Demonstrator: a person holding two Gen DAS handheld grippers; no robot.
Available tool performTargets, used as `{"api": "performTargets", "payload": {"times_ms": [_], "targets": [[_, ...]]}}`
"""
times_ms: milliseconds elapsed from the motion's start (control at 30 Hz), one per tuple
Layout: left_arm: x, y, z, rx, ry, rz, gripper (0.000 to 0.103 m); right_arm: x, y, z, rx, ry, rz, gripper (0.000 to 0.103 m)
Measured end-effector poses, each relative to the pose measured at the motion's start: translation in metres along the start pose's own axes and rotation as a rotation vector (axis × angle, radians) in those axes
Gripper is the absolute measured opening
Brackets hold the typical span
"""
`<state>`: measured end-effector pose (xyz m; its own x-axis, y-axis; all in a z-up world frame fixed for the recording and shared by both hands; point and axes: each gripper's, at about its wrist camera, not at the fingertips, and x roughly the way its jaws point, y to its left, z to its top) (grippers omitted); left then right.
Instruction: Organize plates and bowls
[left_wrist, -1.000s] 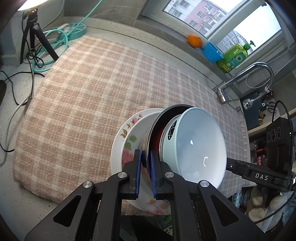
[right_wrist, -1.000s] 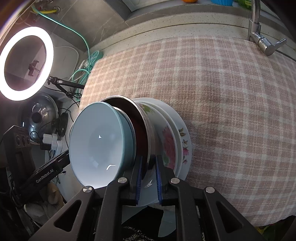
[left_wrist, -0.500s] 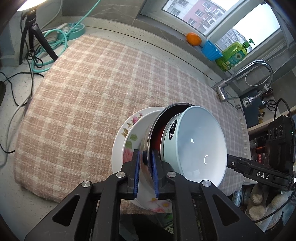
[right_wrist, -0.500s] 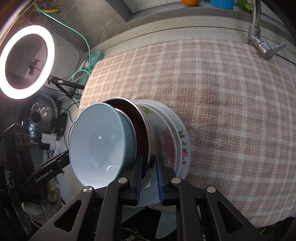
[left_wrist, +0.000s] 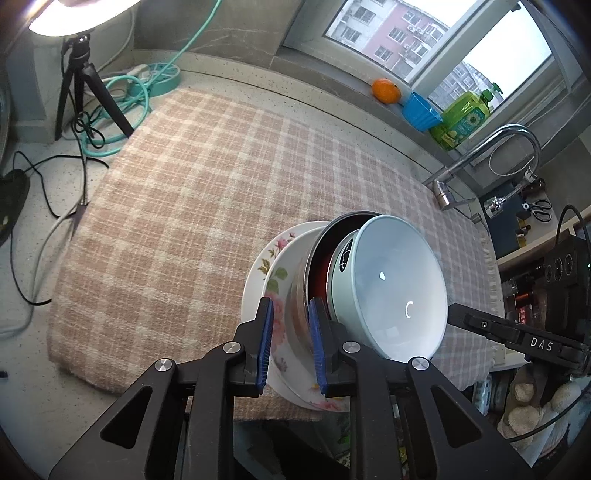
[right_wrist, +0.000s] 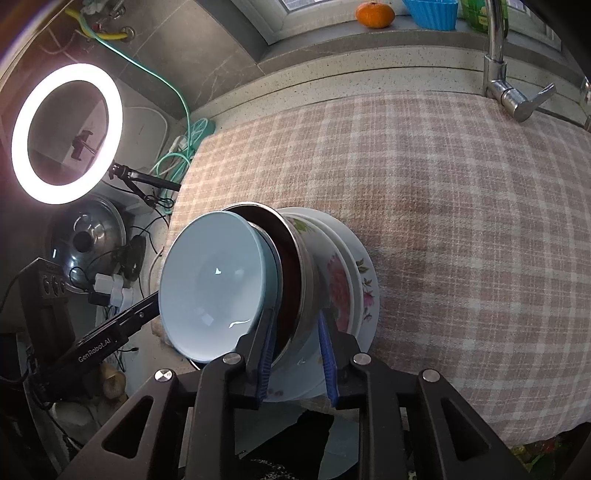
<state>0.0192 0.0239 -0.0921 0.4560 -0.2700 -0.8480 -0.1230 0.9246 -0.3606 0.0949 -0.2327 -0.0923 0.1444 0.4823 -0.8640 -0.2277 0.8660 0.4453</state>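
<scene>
My stack sits at the near edge of the checked cloth (left_wrist: 207, 192) on the bench: pale blue bowl (left_wrist: 399, 288) nested in a steel bowl (right_wrist: 301, 258), on two flowered plates (left_wrist: 275, 273). My left tool (left_wrist: 290, 347) and right tool (right_wrist: 295, 354) both angle steeply down. Their jaws have just been opening and now stand apart, straddling the steel bowl's rim without pressing it.

A bowl (left_wrist: 391, 291) nests in a metal dish (left_wrist: 314, 258) atop stacked plates (left_wrist: 266, 273) on the cloth's (left_wrist: 184, 206) near edge.
</scene>
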Motion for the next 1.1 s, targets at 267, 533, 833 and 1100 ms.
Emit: {"api": "performTargets", "payload": {"times_ms": [267, 533, 833, 1100], "targets": [[-0.022, 0.003, -0.009, 0.017, -0.034, 0.018, 0.018, -0.022, 0.0, -0.019, -0.008, -0.074, -0.043, 0.03], [-0.051, -0.019, -0.026, 0.117, -0.102, 0.059, 0.029, -0.05, 0.013, -0.046, -0.068, -0.188, -0.126, 0.042], [-0.081, -0.052, -0.044, 0.233, -0.187, 0.087, 0.049, -0.078, 0.037, -0.073, -0.142, -0.318, -0.199, 0.049], [-0.088, -0.067, -0.052, 0.284, -0.215, 0.09, 0.057, -0.091, 0.051, -0.092, -0.195, -0.413, -0.257, 0.074]]}}
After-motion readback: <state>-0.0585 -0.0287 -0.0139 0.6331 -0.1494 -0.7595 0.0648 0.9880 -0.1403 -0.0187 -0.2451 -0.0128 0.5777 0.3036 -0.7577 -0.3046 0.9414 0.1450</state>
